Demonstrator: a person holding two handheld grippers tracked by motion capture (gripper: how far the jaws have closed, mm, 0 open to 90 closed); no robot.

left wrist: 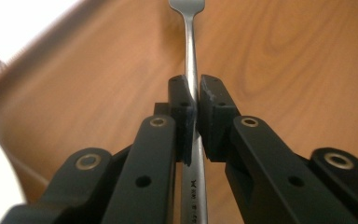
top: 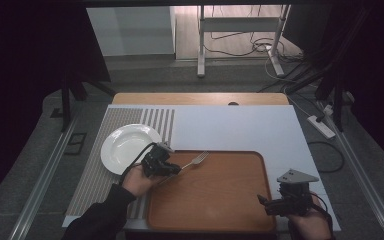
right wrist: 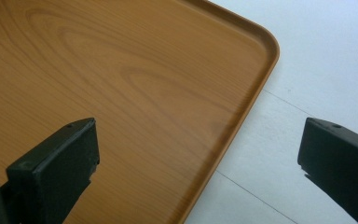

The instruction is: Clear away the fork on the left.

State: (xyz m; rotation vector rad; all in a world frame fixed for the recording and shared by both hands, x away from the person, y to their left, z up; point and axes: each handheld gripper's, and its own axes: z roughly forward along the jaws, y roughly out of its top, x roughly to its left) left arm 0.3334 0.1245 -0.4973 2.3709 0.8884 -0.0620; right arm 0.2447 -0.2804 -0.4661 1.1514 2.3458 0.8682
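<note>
A steel fork point(top: 195, 160) hangs over the far left part of the wooden tray point(top: 220, 200), tines pointing away to the right. My left gripper point(top: 174, 169) is shut on its handle. In the left gripper view the two pads clamp the fork handle point(left wrist: 192, 70) and the tray wood lies beneath. My right gripper point(top: 266, 202) rests at the tray's near right corner, jaws open with nothing between them. In the right gripper view its jaws stand wide apart over the tray rim point(right wrist: 256, 88) and the white table point(right wrist: 317, 56).
A white plate point(top: 129, 146) sits on a striped grey mat point(top: 100, 175) to the left of the tray. The table's wooden far edge point(top: 200, 98) runs behind. Beyond it are a stand's legs point(top: 200, 50) and cables on the floor.
</note>
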